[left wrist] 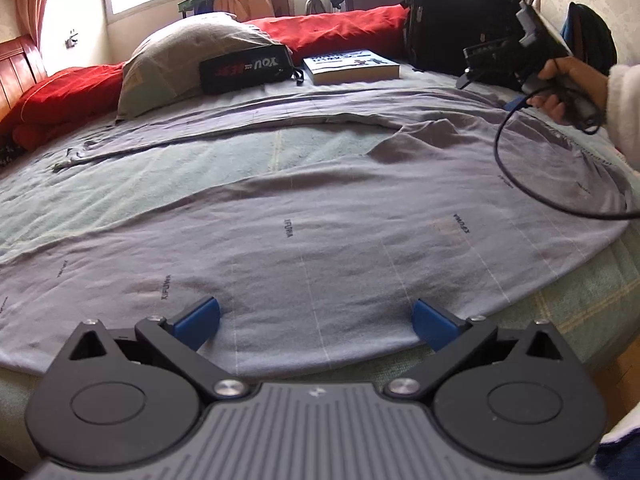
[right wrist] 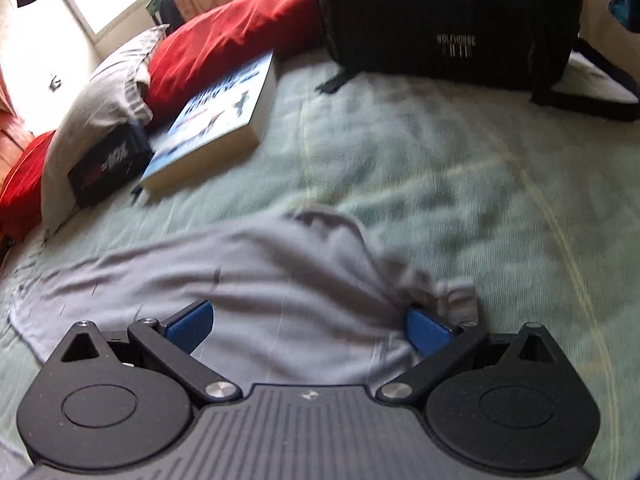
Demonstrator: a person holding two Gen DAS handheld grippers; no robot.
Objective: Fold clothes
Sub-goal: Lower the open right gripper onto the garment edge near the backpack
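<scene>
Garment (left wrist: 320, 240) flat on bed (left wrist: 580, 300) | left gripper (left wrist: 316, 322) fingers wide, cloth at 12 o'clock | right gripper (right wrist: 308, 326) fingers wide, bunched edge touching one.

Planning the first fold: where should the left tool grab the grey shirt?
Grip the near hem of the grey shirt, coming in low from the bed's front edge. The hem lies flat just ahead of the open left tool, with green bedsheet exposed beside it.

A book (left wrist: 351, 68) lies between a grey pillow (left wrist: 188, 56) and a black bag (right wrist: 444, 20), red bedding (left wrist: 332, 32) behind.
</scene>
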